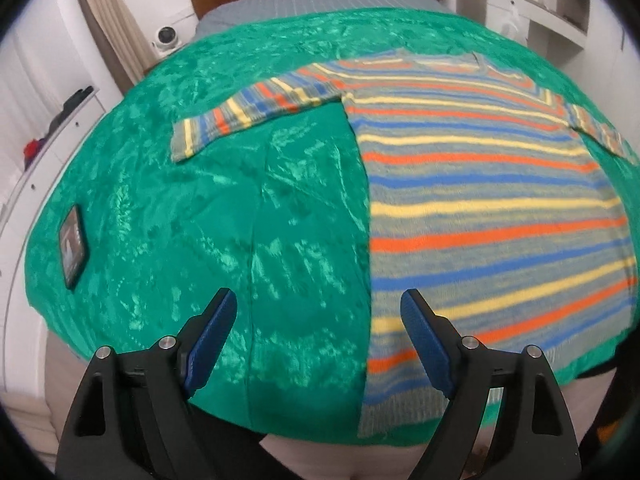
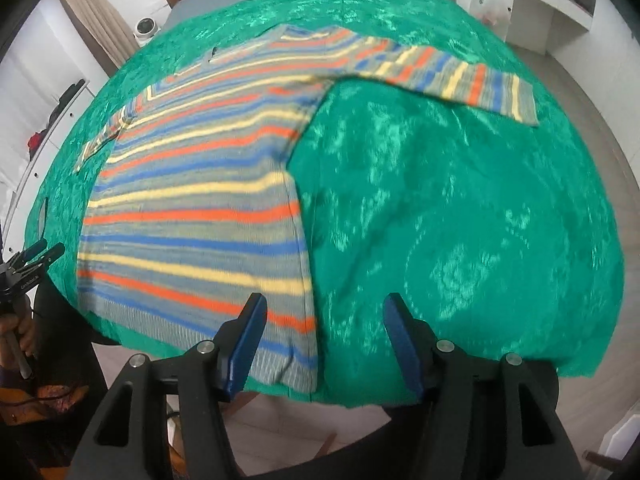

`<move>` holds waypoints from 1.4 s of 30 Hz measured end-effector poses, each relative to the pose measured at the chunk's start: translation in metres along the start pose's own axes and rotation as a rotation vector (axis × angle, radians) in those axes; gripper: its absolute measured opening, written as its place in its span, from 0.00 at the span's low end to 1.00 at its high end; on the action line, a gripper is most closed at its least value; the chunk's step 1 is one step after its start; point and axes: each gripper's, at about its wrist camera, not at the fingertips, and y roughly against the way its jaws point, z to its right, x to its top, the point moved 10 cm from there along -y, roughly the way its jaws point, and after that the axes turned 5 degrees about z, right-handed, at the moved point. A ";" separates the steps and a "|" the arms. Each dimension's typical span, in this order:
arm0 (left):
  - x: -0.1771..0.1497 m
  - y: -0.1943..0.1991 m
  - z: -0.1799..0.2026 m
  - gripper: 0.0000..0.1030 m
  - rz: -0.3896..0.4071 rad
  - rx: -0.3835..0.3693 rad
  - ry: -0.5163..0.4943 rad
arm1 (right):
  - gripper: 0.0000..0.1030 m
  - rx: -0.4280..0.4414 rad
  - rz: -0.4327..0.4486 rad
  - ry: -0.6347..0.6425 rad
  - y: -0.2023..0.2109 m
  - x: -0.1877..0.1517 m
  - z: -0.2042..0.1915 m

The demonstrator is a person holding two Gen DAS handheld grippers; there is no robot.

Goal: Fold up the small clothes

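Left wrist: striped sweater (image 1: 480, 184) ahead-right of gaping left gripper (image 1: 318, 320).

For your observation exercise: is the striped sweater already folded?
No, the striped sweater lies flat on the green cloth, both sleeves spread out.

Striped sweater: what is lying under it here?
The striped sweater lies flat, sleeves spread, on a green cloth covering the bed. Whatever sits beneath the sweater's body is hidden. Both claws, left claw and right claw, are open above the near edge.
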 end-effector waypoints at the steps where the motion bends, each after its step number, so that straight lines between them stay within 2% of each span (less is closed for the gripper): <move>1: 0.004 -0.003 -0.001 0.88 0.007 0.005 0.010 | 0.59 0.006 0.004 -0.002 0.001 0.002 0.001; 5: 0.021 -0.021 -0.016 0.93 0.063 0.051 0.090 | 0.59 0.033 0.047 -0.021 -0.008 0.024 0.006; 8: 0.027 -0.043 -0.034 0.93 0.093 0.081 0.180 | 0.59 0.026 0.110 -0.067 -0.011 0.056 0.031; 10: 0.026 -0.056 -0.043 0.93 0.096 0.090 0.218 | 0.59 0.017 0.162 -0.128 -0.007 0.080 0.061; 14: 0.016 -0.071 -0.053 0.93 0.112 0.100 0.241 | 0.59 -0.031 0.248 -0.313 -0.004 0.131 0.148; 17: 0.011 -0.074 -0.055 0.94 0.114 0.097 0.246 | 0.59 -0.053 0.251 -0.464 -0.017 0.152 0.209; 20: 0.012 -0.075 -0.056 0.96 0.114 0.080 0.253 | 0.59 -0.042 0.217 -0.572 -0.037 0.157 0.246; 23: 0.009 -0.080 -0.058 0.97 0.102 0.057 0.275 | 0.59 -0.014 0.200 -0.641 -0.055 0.161 0.266; 26: 0.007 -0.084 -0.059 0.99 0.096 0.043 0.298 | 0.58 0.069 0.185 -0.683 -0.071 0.163 0.266; 30: 0.006 -0.086 -0.057 0.99 0.095 0.062 0.285 | 0.55 0.098 0.147 -0.669 -0.082 0.164 0.264; 31: 0.006 -0.086 -0.056 1.00 0.096 0.068 0.281 | 0.46 0.089 0.129 -0.661 -0.085 0.163 0.263; 32: 0.006 -0.087 -0.056 1.00 0.097 0.073 0.279 | 0.31 0.073 0.096 -0.643 -0.090 0.161 0.262; 33: 0.006 -0.087 -0.056 1.00 0.097 0.076 0.278 | 0.20 0.049 0.075 -0.620 -0.093 0.160 0.262; 34: 0.005 -0.087 -0.056 1.00 0.098 0.077 0.279 | 0.02 0.015 0.057 -0.593 -0.093 0.158 0.264; 37: 0.005 -0.087 -0.056 1.00 0.100 0.077 0.280 | 0.02 -0.115 0.063 -0.543 -0.081 0.162 0.266; 39: 0.005 -0.087 -0.057 1.00 0.104 0.079 0.278 | 0.02 -0.169 0.097 -0.484 -0.069 0.177 0.254; 42: 0.005 -0.086 -0.056 1.00 0.111 0.079 0.277 | 0.02 -0.131 0.193 -0.401 -0.038 0.216 0.213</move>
